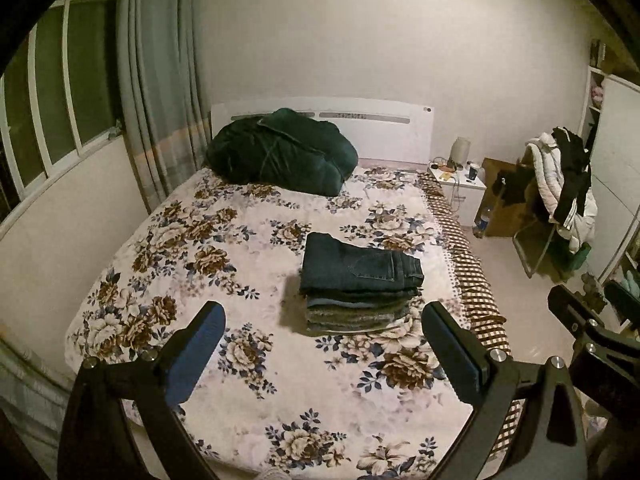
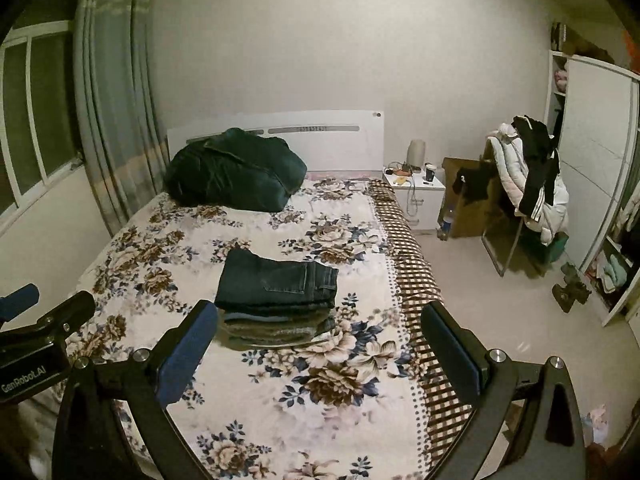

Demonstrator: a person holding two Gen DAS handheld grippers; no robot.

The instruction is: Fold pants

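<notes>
A stack of folded pants (image 1: 360, 284) lies on the floral bed sheet (image 1: 248, 360), dark blue jeans on top and grey-green pairs beneath; it also shows in the right wrist view (image 2: 278, 300). My left gripper (image 1: 324, 320) is open and empty, held above the near part of the bed, short of the stack. My right gripper (image 2: 316, 320) is open and empty, also above the bed's near part, with the stack between and beyond its fingers. The right gripper's body shows at the right edge of the left wrist view, and the left gripper's body at the left edge of the right wrist view.
A dark green bundle of bedding (image 1: 280, 152) lies by the white headboard. A white nightstand (image 1: 464, 188) with small items stands right of the bed. A chair piled with clothes (image 1: 560, 196) and a wardrobe (image 2: 592, 168) are at the right. Curtains and a window are at the left.
</notes>
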